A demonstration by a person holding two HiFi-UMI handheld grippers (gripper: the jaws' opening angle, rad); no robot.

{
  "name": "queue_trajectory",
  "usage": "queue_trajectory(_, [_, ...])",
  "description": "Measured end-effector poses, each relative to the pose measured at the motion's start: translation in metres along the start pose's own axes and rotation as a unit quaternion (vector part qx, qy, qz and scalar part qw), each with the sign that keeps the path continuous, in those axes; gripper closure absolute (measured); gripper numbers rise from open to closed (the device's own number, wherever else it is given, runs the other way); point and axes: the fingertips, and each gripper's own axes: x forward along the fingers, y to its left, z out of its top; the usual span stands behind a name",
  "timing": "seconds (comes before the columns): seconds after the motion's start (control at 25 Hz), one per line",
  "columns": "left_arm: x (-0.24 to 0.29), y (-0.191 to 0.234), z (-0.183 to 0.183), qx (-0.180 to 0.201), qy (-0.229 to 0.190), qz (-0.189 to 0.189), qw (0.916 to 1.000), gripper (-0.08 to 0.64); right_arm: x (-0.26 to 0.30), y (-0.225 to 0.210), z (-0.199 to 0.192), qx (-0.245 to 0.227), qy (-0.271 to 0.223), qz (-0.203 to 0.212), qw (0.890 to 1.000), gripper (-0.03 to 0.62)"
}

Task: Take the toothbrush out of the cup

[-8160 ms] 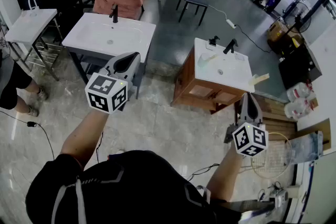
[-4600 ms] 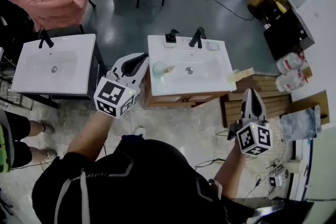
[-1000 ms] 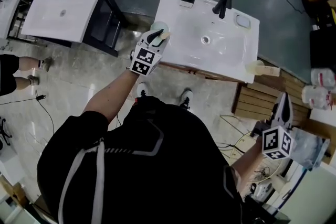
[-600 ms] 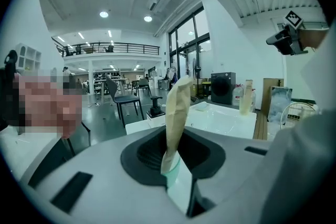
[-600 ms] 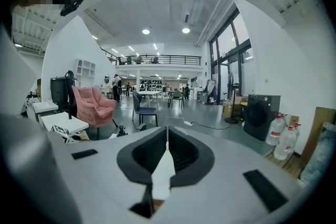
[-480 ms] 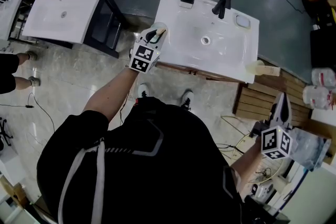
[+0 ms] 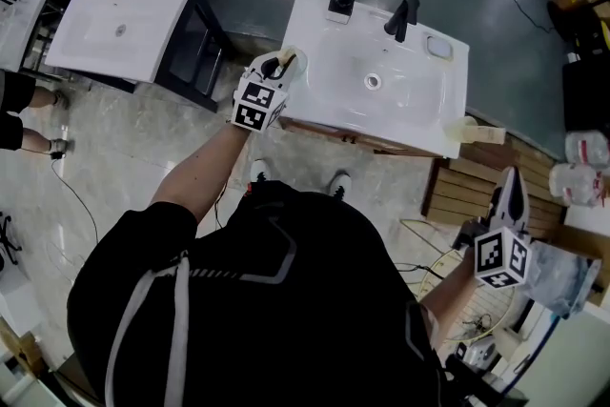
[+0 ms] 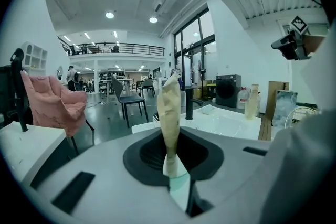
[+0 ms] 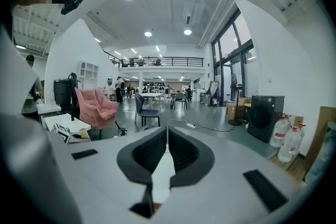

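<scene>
Closing the left gripper (image 7: 277, 67) on the toothbrush (image 8: 169, 107), upright in the cup (image 8: 179, 192) at the washbasin's (image 7: 410, 124) front left corner. Nearly gripped, not yet lifted out. Holding the right gripper (image 7: 514, 179) shut and empty, well apart

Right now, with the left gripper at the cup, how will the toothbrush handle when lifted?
The toothbrush is slim, so probably light and stiff. The left gripper is closing its jaws on one narrow stretch, so it may pivot. The cup sits by the sink corner and might drag along or tip.
</scene>
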Motion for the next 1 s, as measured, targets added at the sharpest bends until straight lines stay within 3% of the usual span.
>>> queue_trajectory(0.6, [-0.018, 0.016, 0.043, -0.019, -0.029, 0.028, 0.9990, 0.528, 0.015, -0.003, 0.011, 0.014, -0.032, 0.020, 0.999, 0.576])
queue_trajectory(1.0, [-0.057, 0.016, 0.113, -0.018, -0.081, 0.038, 0.9958, 0.529, 0.040, -0.010, 0.017, 0.031, -0.049, 0.042, 0.997, 0.577])
